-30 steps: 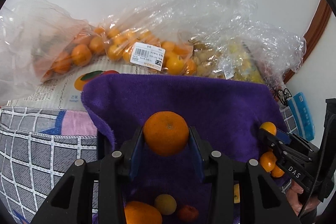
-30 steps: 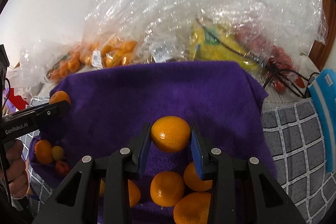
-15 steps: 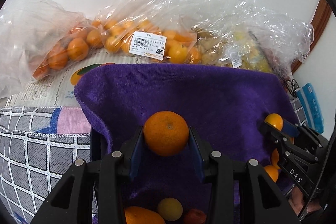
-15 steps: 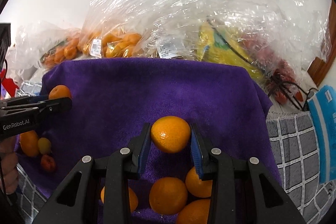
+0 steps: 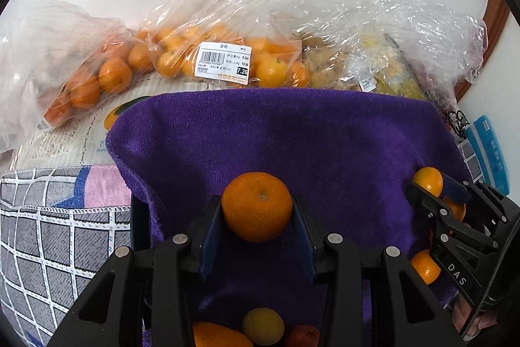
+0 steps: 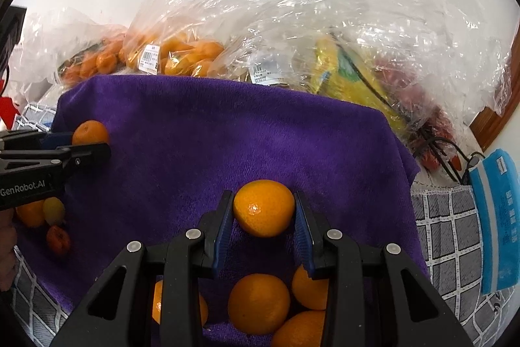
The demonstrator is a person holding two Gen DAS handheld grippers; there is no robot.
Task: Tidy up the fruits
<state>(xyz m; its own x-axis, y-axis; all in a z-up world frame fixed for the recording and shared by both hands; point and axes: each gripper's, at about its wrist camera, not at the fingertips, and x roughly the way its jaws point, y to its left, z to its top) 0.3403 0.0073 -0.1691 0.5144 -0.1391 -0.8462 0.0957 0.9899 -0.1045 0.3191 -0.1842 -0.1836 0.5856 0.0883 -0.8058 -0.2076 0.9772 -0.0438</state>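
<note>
Mid-carry over purple towel [image 5: 325,145]. Left hand-held gripper [image 5: 256,226] clamps an orange [image 5: 256,206]; right hand-held gripper [image 6: 263,226] clamps a mandarin [image 6: 264,207]. Next, likely: lower each to its pile below, release.

Your left tool [image 5: 256,210] and right tool [image 6: 264,210] both point steeply down, side by side, each with its blue pads pressed on an orange, the left tool on its orange [image 5: 256,206], the right on its own [image 6: 264,207], your hand [image 5: 471,319] low behind the right.
</note>
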